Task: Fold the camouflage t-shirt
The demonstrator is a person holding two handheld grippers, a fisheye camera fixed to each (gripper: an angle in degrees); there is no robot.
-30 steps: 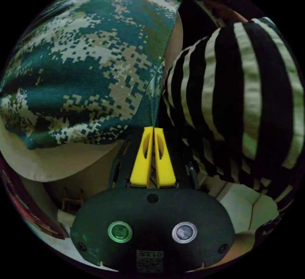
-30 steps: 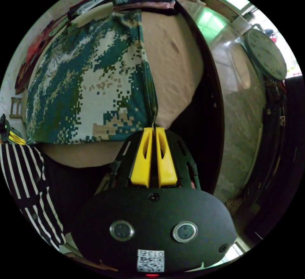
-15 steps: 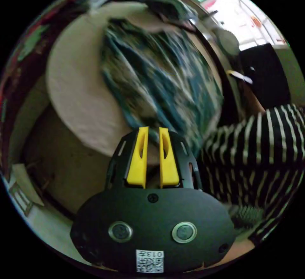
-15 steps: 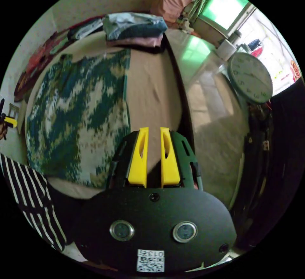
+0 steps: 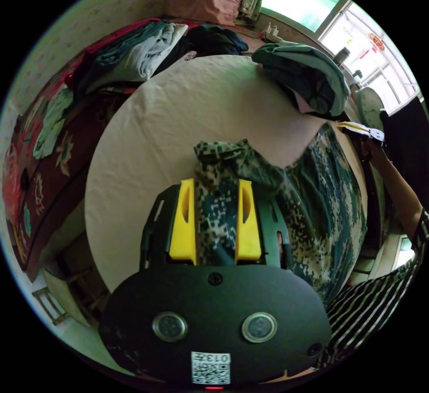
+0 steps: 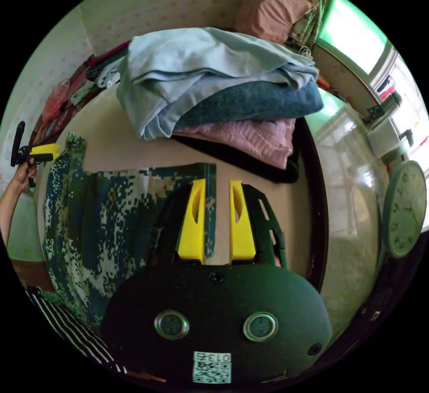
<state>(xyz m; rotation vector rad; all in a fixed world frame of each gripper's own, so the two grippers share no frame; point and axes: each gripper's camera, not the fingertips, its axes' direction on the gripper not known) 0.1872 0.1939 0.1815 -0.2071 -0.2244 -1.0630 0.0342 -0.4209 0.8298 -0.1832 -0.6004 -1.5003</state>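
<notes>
Both yellow-jawed grippers, left (image 5: 215, 187) and right (image 6: 216, 185), gape; limp green pixel-camouflage cotton t-shirt (image 5: 313, 214): pinch sleeve at 12 o'clock.

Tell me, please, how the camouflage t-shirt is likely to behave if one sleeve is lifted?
The camouflage t-shirt looks thin and floppy: its sleeve is already bunched between the open jaws of the left gripper, so it would probably droop and drag. It seems light. On the smooth sheet it may slide rather than stay put.
</notes>
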